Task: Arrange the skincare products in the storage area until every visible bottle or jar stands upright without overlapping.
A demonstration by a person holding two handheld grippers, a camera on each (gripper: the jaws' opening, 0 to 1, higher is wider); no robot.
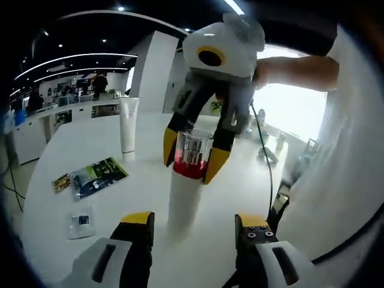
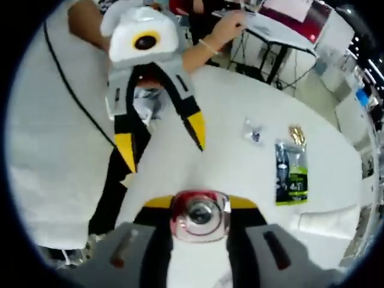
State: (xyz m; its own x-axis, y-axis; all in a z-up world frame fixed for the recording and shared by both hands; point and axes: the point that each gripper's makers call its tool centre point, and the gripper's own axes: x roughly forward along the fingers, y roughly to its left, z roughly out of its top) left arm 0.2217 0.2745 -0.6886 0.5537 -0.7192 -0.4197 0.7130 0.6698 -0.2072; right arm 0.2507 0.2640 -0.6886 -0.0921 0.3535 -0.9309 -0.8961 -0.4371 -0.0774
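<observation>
A tall white bottle (image 1: 183, 204) with a clear, red-banded cap (image 1: 192, 155) stands upright on the white table (image 1: 90, 138). My right gripper (image 1: 192, 157) comes down from above and is shut on that cap. In the right gripper view the cap (image 2: 200, 216) sits clamped between my right gripper's (image 2: 200, 204) own jaws. My left gripper (image 1: 193, 240) is open just in front of the bottle's base, holding nothing. It also shows open in the right gripper view (image 2: 160, 141). A white tube (image 1: 128, 123) stands upright further back on the left.
A green and blue packet (image 1: 96, 176), a small gold sachet (image 1: 60, 182) and a small blue and white sachet (image 1: 80, 223) lie flat on the left of the table. A person's sleeve (image 1: 354, 180) fills the right side. Office desks stand behind.
</observation>
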